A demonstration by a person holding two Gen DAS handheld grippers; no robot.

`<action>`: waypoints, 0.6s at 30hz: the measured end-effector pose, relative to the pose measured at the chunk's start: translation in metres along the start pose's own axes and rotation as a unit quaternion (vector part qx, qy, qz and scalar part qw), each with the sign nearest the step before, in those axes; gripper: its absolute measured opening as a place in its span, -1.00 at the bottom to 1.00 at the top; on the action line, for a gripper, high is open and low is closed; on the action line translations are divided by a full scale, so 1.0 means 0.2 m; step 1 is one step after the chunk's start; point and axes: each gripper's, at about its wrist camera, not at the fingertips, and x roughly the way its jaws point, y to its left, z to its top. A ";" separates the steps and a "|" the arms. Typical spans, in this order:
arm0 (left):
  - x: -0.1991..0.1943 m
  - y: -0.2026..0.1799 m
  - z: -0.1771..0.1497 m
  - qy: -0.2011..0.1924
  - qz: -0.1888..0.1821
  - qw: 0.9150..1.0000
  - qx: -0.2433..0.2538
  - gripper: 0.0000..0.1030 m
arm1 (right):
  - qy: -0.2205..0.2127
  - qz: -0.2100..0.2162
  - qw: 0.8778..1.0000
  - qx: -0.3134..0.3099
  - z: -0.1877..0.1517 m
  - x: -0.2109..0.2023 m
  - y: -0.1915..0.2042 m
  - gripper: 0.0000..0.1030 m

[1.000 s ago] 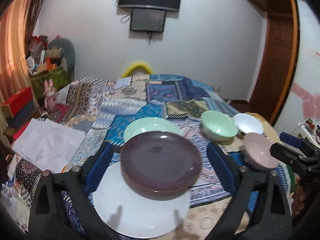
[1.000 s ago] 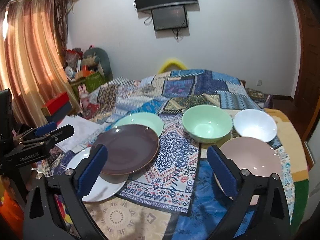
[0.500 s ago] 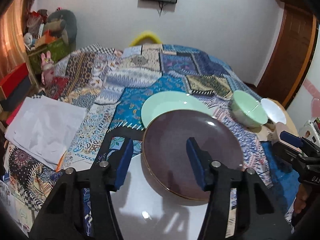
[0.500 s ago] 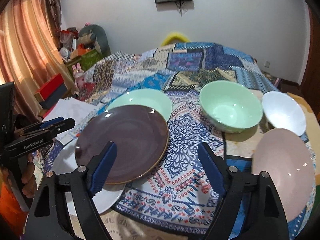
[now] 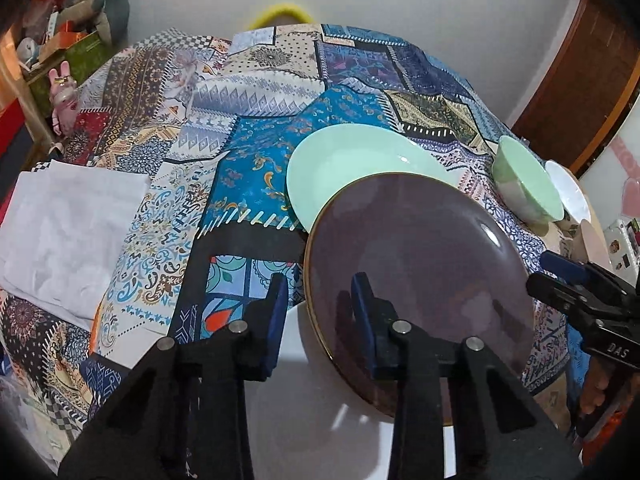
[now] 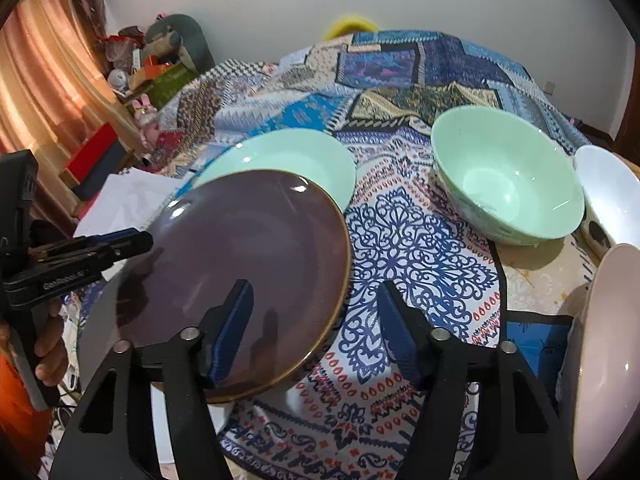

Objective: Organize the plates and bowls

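While both sets of jaws are closing, the left gripper (image 5: 320, 312) straddles the near left rim of the brown plate (image 5: 420, 264), one pad outside over the white plate (image 5: 312, 420), one pad above the brown surface; I cannot tell whether they press yet. The right gripper (image 6: 316, 320) straddles the same plate's near right rim, pads visibly apart from it. That brown plate rests partly on the white plate and overlaps the mint plate (image 6: 296, 160) behind it. Farther right on the patterned cloth (image 6: 408, 240) stand the mint bowl (image 6: 508, 184), white bowl (image 6: 612, 196) and pink bowl (image 6: 608, 360).
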 end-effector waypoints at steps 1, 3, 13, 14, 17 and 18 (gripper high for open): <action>0.01 0.01 0.00 0.004 -0.003 1.000 -0.002 -0.36 | 0.003 -0.001 1.000 0.003 0.00 0.01 -0.01 0.02; 0.03 0.02 0.01 0.014 -0.009 1.000 -0.009 -0.37 | 0.007 0.000 1.000 0.006 0.00 0.02 -0.02 -0.11; 0.09 0.02 0.02 0.043 -0.036 0.998 -0.010 -0.50 | 0.017 0.022 0.999 0.020 0.01 0.05 -0.03 -0.38; 0.09 0.02 0.02 0.044 -0.036 0.998 -0.010 -0.50 | 0.017 0.021 0.999 0.018 0.01 0.05 -0.03 -0.38; 0.10 0.02 0.03 0.046 -0.035 0.998 -0.011 -0.50 | 0.019 0.024 0.999 0.020 0.01 0.06 -0.03 -0.38; 0.10 0.02 0.04 0.047 -0.036 0.998 -0.012 -0.50 | 0.020 0.025 0.999 0.021 0.01 0.06 -0.03 -0.38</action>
